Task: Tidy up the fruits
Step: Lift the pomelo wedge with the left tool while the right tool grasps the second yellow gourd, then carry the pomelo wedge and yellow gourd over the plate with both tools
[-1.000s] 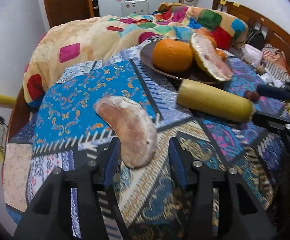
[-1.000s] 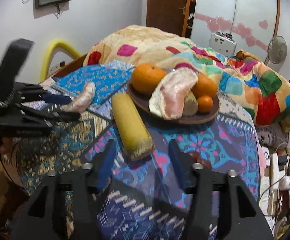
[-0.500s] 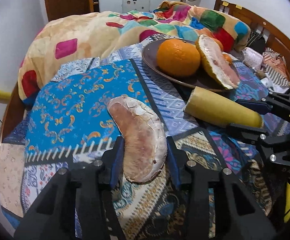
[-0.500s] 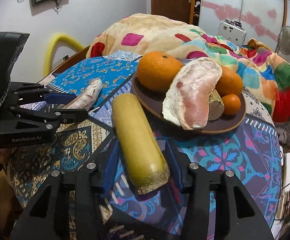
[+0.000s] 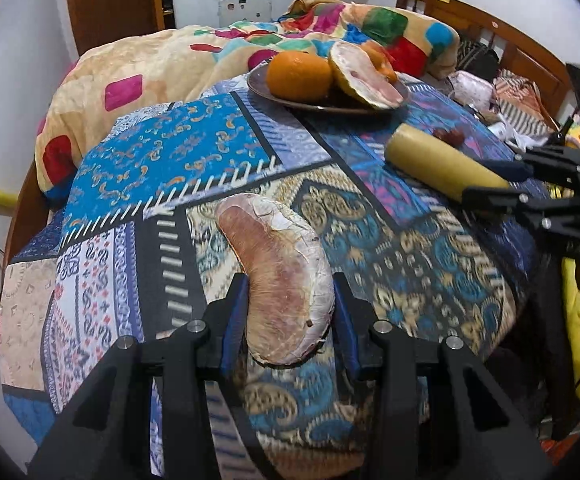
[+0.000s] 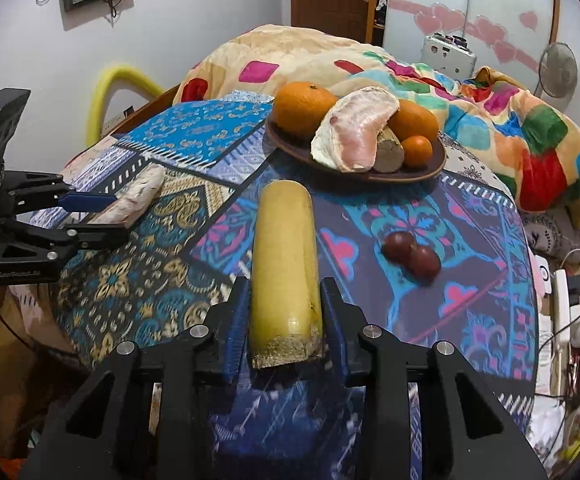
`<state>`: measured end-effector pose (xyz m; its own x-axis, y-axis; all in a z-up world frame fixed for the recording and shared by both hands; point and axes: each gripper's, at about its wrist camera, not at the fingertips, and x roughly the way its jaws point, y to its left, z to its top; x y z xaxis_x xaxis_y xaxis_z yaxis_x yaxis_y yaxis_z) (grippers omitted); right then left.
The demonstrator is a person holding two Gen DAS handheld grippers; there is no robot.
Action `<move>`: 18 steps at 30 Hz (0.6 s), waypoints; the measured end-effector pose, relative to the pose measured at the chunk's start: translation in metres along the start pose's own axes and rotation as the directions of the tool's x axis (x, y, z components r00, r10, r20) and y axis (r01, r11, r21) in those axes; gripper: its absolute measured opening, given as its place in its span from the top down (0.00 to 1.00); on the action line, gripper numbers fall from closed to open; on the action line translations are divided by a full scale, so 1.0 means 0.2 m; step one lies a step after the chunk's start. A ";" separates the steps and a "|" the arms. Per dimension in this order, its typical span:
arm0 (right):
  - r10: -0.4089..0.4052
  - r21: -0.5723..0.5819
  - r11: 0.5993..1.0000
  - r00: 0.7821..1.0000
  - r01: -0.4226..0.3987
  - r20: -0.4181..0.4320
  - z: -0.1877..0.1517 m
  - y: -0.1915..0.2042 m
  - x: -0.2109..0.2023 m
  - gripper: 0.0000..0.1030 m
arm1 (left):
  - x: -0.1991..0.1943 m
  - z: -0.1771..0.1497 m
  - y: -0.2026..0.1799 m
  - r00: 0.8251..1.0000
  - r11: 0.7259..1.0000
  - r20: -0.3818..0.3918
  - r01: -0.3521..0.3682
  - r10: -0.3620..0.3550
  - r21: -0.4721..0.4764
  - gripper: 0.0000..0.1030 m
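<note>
Right now your left tongs [image 5: 290,312] are clamped on the near end of a pinkish pomelo wedge [image 5: 277,276], both blue pads pressed against its sides. The wedge curves away from you over the patterned cloth [image 5: 161,168] covering the table. Your right tongs [image 6: 285,316] are closed on the cut end of a long yellow cylinder of fruit [image 6: 285,256], one pad against each side, with its far end pointing at the brown plate [image 6: 354,174].

On that plate you have a big orange [image 6: 304,108] at the left, a second pomelo wedge [image 6: 358,132] leaning across the middle, another orange [image 6: 414,118] behind it, a small orange [image 6: 417,150] at the right and a brownish stub [image 6: 388,152] tucked under the wedge. Two dark red round fruits [image 6: 412,254] sit touching each other on the cloth, to the right of the yellow piece and apart from the plate.

In the right camera you can see pale lettering on the body of your left tongs, but it is too blurred to read. A colourful blanket [image 6: 490,96] is heaped behind the table.
</note>
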<state>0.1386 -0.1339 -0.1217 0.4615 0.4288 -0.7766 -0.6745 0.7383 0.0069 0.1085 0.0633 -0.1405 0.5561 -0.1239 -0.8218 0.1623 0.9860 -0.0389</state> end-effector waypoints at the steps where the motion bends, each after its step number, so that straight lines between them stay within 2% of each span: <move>1: -0.001 -0.006 1.000 1.000 0.001 0.002 0.00 0.01 -0.01 0.68 | 0.00 0.00 0.00 1.000 1.000 -0.005 -0.001 0.001 0.001 0.60; 7: -0.002 -0.018 1.000 1.000 0.002 0.015 0.08 0.01 0.02 0.68 | 0.03 0.05 0.03 0.999 0.999 -0.042 0.033 -0.035 -0.041 0.60; 12: -0.006 -0.030 1.000 1.000 0.006 -0.003 0.12 0.01 0.11 0.67 | 0.08 0.11 0.03 0.998 0.999 -0.043 0.035 -0.036 -0.034 0.60; 18: 0.031 -0.002 1.000 0.999 -0.031 -0.009 0.14 -0.03 0.17 0.67 | 0.12 0.17 0.01 0.999 0.999 -0.036 0.034 -0.035 -0.022 0.59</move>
<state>0.1739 -0.1090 -0.1316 0.4356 0.4468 -0.7815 -0.6896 0.7236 0.0293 0.1507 0.0585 -0.1415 0.5204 -0.1541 -0.8399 0.1632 0.9834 -0.0793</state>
